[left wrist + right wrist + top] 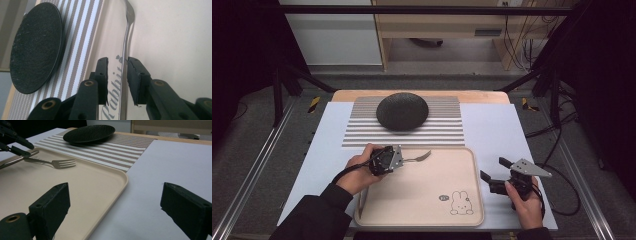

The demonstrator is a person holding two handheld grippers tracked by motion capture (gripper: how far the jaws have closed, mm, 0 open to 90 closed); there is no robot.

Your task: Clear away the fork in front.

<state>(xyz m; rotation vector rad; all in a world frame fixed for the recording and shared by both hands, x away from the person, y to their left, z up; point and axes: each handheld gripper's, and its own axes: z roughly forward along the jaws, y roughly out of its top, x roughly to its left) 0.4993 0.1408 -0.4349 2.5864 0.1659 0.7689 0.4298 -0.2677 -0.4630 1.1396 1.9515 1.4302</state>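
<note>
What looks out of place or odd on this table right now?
Nothing is spilled or damaged. The one loose end: the fork lies on the tray, not beside the black plate, its handle between the left gripper.

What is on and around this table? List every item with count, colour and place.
fork: one, silver, on the tray's far left part, handle between the left gripper's jaws, tines toward the tray's middle
tray: one, beige, near middle of the table, a rabbit drawing at its near right corner
plate: one, black, on the striped mat beyond the tray
striped mat: one, grey and white, far middle of the table
table cover: one, pale, under the tray and mat
left gripper: one, black, jaws set either side of the fork's handle, pads not pressing it
right gripper: one, black with a grey plate, open, right of the tray
hands: two, dark sleeves, at the near edge
</note>
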